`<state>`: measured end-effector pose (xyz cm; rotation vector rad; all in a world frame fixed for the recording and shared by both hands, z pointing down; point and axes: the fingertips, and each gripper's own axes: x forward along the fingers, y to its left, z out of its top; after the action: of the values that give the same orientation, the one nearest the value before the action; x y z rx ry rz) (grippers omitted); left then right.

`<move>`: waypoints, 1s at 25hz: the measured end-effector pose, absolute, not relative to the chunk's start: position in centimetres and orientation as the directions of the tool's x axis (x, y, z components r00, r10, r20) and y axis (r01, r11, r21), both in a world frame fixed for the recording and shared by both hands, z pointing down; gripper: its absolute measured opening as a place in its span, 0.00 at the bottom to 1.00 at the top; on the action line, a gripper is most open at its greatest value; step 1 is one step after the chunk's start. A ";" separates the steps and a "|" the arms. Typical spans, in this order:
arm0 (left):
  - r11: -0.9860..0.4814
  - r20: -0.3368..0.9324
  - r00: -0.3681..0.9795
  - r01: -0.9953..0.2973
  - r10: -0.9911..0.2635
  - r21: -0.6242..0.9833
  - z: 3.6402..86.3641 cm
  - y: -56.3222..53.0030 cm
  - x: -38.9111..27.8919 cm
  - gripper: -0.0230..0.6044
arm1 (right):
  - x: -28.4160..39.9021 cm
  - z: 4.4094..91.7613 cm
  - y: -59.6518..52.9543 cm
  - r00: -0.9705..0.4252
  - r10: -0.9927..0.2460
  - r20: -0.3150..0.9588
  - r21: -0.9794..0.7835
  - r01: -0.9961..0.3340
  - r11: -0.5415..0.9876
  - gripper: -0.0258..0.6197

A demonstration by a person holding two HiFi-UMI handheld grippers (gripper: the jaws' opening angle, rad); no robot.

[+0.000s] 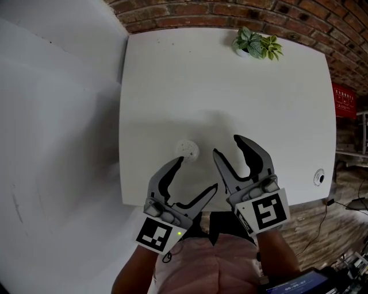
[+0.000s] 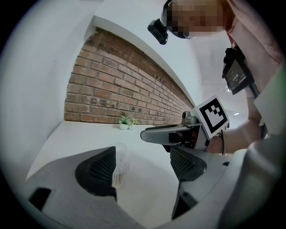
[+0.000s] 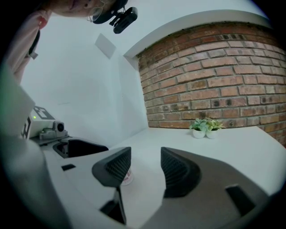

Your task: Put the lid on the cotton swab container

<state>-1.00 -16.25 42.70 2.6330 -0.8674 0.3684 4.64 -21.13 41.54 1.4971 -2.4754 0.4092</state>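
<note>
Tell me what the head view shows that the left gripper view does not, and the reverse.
Only the head view: a red sign at the far right, and a small round thing near the right edge of the table.
Only the left gripper view: the head camera, and the swabs inside the clear container.
Both: the table, the plant, the brick wall, the container, and the right tool with its jaws apart.

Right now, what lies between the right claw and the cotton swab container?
Only bare white tabletop separates the right claw from the clear round cotton swab container, in the head view.
</note>
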 end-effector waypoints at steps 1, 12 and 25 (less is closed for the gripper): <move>-0.756 0.346 0.782 -0.608 -0.519 0.241 42.8 -16.2 -0.9 0.66 | 4.6 41.6 -21.2 -0.459 -0.826 0.327 -0.123 -0.887 0.444 0.37; -0.807 0.349 0.807 -0.559 -0.477 0.189 43.6 -15.8 -0.2 0.66 | 3.3 42.5 -22.1 -0.518 -0.787 0.334 -0.147 -0.854 0.500 0.40; -0.827 0.333 0.819 -0.538 -0.468 0.161 43.3 -16.0 -0.1 0.66 | 0.0 44.0 -22.2 -0.625 -0.675 0.393 -0.221 -0.777 0.590 0.46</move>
<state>-0.13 -16.00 43.28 2.7553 -0.7752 0.4104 0.02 -22.20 44.01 1.1931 -2.5536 0.5461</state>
